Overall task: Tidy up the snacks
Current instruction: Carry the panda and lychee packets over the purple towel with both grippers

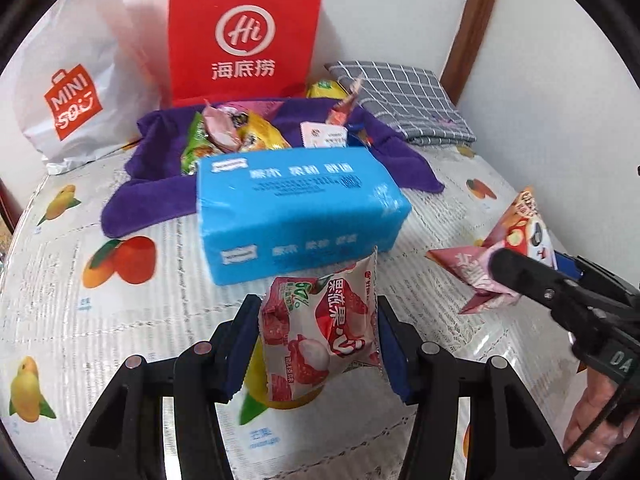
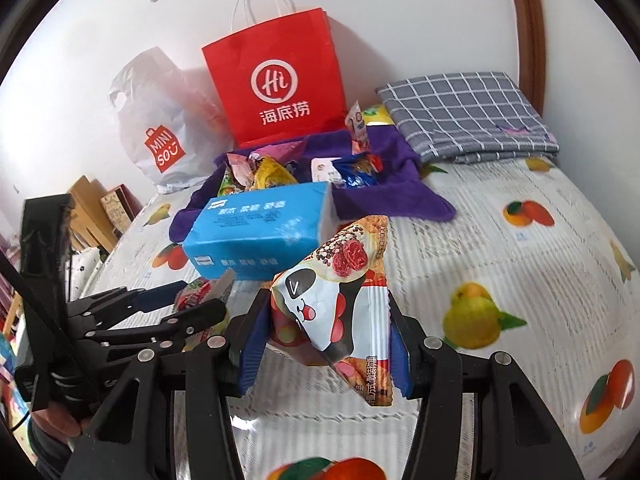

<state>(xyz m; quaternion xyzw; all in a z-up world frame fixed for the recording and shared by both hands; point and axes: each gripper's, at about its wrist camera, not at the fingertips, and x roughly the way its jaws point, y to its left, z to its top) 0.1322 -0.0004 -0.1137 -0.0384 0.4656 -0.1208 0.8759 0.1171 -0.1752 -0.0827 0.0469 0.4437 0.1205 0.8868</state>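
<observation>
Lychee packet (image 1: 320, 336) clamped between left jaws; panda packet (image 2: 336, 312) (tilted) clamped between right jaws.

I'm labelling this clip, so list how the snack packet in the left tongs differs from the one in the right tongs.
The lychee packet is pink and white with fruit pictures; the panda packet shows a cartoon panda over orange and red.
The lychee packet looks squarish; the panda packet is longer.
The lychee packet sits in the left tongs, the panda packet in the right tongs.
Both are sealed, gripped by their sides and held above the table.
</observation>
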